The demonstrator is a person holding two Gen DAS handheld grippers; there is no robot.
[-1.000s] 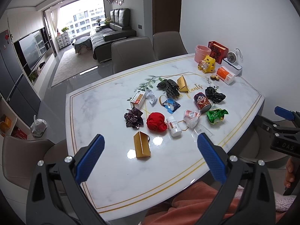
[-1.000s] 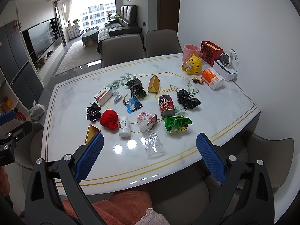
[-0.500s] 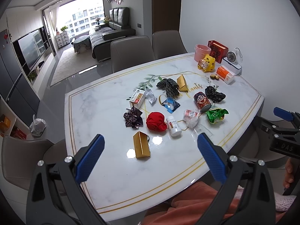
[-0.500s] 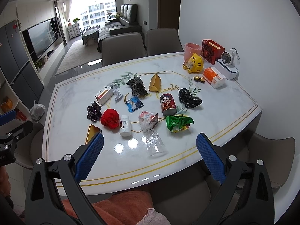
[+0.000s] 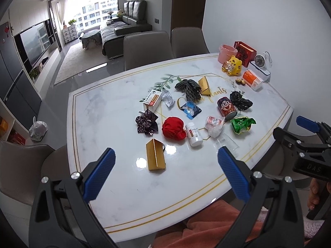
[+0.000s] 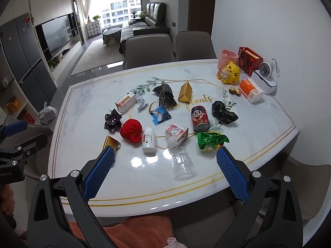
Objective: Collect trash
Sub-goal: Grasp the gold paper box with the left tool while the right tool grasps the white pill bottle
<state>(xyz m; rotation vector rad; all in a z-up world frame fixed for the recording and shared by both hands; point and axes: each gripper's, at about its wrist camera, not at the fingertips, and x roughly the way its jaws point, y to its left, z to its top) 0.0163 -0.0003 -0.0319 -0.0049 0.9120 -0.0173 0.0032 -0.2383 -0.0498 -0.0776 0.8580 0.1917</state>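
Note:
Trash is scattered across the middle of the white marble table (image 5: 115, 177): a red crumpled ball (image 5: 173, 128), a white pill bottle (image 5: 194, 134), a gold box (image 5: 155, 157), a red can (image 5: 226, 107), a green wrapper (image 5: 242, 124) and a clear plastic cup (image 6: 183, 162). A pink bin (image 6: 227, 58) stands at the far right corner. My left gripper (image 5: 165, 171) is open and empty above the near table edge. My right gripper (image 6: 165, 171) is open and empty, just short of the cup.
A yellow tiger figure (image 6: 229, 74), a red box (image 6: 249, 61), a small fan (image 6: 265, 75) and an orange pack (image 6: 250, 90) stand at the far right. Grey chairs (image 5: 146, 49) line the far side. The person's orange-clad lap (image 5: 209, 223) is under the near edge.
Both grippers have moved slightly closer to the table; the objects look a little nearer. Nothing on the table has moved.

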